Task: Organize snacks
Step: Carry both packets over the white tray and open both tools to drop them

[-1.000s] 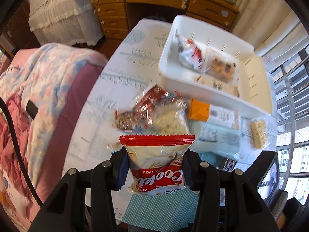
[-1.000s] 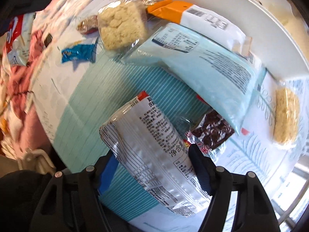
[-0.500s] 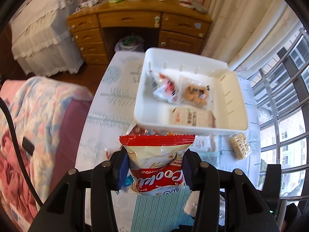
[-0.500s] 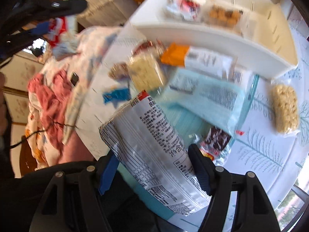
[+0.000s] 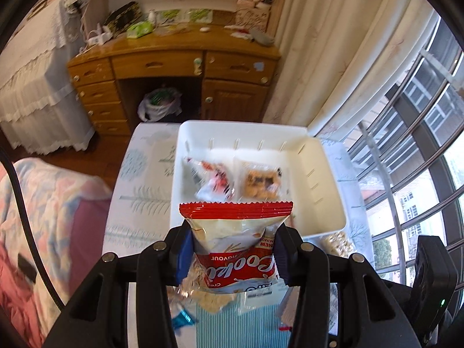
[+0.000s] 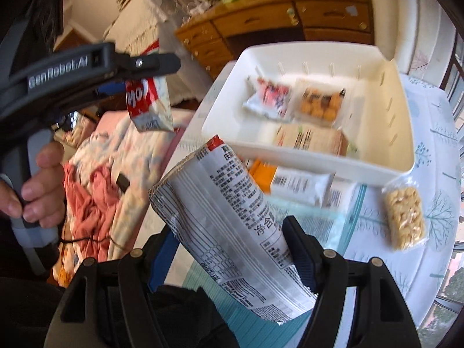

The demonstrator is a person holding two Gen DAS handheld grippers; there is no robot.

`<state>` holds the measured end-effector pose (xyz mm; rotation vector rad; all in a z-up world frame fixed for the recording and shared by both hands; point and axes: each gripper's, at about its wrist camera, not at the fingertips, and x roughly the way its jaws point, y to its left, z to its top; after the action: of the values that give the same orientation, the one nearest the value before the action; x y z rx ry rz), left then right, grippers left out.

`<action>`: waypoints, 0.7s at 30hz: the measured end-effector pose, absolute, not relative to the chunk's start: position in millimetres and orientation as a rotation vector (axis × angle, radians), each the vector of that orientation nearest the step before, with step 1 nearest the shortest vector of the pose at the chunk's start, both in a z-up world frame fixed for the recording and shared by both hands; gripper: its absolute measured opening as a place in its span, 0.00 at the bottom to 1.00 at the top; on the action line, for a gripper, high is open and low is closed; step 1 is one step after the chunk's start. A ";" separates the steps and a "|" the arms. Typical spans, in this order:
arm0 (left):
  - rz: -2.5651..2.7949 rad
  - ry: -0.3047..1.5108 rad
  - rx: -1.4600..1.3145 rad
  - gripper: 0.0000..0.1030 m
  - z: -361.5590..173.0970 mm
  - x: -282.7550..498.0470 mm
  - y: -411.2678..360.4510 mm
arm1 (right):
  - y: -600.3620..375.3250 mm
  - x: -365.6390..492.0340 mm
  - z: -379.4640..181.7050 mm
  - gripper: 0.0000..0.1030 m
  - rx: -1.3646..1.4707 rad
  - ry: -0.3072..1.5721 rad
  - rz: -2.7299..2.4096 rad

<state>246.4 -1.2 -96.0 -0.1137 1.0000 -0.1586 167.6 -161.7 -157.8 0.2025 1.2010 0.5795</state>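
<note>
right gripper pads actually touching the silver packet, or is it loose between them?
Touching. Right wrist view: the silver packet is squeezed between both pads of the right gripper, held clear of the table.

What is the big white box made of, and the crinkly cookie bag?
The white box looks like smooth, hard plastic: one moulded piece with rounded corners, slots in its walls and a soft sheen. The cookie bag seems to be thin glossy plastic film; it crinkles, shines, and has a crimped red sealed edge.

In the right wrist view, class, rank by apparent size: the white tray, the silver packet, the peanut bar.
1. white tray
2. silver packet, inflated by nearness to the camera; true rank against the tray unsure
3. peanut bar, clearly smallest
</note>
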 end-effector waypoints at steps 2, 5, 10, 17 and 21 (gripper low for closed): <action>-0.182 0.979 -0.117 0.44 -99.2 250.9 -0.9 | -165.1 174.6 -157.8 0.69 0.214 1.169 0.542; -0.209 0.962 -0.120 0.44 -105.8 260.7 -1.2 | -167.9 185.5 -159.3 0.69 0.228 1.125 0.500; -0.249 0.950 -0.116 0.44 -119.1 277.0 -3.1 | -170.6 207.7 -165.2 0.69 0.227 1.063 0.431; -0.279 0.988 -0.121 0.44 -140.9 297.5 -5.7 | -175.9 237.6 -176.5 0.69 0.256 1.015 0.370; -0.284 1.017 -0.115 0.45 -152.2 303.7 -6.2 | -176.9 247.5 -178.0 0.67 0.266 0.986 0.358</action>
<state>303.7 -6.2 -152.2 -0.1150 1.0175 -0.2842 247.5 -176.9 -178.0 0.2664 0.9860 0.3582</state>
